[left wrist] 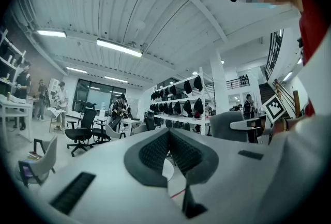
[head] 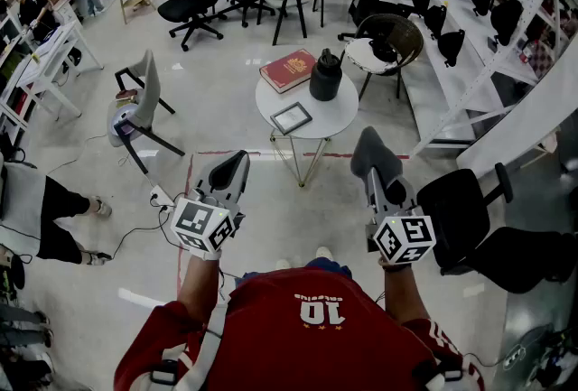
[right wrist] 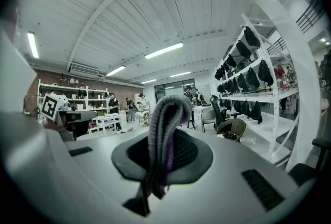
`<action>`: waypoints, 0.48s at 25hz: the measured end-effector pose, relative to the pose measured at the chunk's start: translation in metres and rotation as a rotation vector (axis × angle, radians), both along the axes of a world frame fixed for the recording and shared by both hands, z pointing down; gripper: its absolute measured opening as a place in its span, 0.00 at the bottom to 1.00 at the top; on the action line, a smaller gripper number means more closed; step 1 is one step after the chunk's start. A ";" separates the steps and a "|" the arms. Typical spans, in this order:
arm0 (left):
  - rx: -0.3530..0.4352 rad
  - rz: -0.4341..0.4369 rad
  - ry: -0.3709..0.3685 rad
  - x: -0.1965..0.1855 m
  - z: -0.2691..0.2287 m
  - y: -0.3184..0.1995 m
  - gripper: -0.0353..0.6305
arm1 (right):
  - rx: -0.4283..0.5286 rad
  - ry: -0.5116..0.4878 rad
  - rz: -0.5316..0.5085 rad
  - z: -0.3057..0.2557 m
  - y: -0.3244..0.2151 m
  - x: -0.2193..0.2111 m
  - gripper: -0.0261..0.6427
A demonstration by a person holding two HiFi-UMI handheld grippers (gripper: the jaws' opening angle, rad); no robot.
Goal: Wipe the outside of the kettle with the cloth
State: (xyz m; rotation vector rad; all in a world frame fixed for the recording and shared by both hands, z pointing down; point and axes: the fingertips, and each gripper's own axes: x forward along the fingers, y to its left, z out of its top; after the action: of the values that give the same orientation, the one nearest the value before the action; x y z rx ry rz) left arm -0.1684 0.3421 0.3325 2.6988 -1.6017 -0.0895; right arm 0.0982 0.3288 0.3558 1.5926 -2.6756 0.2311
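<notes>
Right hand-held gripper clamps the cloth; left hand-held gripper closed, empty
Kettle upright on round bench, well ahead; book just beside; frame nearer

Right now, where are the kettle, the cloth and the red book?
kettle (head: 326, 78), head view, on its black body.
cloth (right wrist: 161, 135), right gripper view, on its upright grey fold.
red book (head: 287, 70), head view, on its cover.
</notes>
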 end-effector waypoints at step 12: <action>-0.001 0.000 0.013 0.000 -0.001 0.003 0.06 | 0.008 -0.007 -0.004 -0.005 -0.005 -0.001 0.12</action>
State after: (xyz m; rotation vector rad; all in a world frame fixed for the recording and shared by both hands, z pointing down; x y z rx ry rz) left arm -0.1688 0.3447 0.3314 2.6919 -1.5982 -0.1058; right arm 0.0968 0.3242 0.3512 1.5918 -2.6882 0.2270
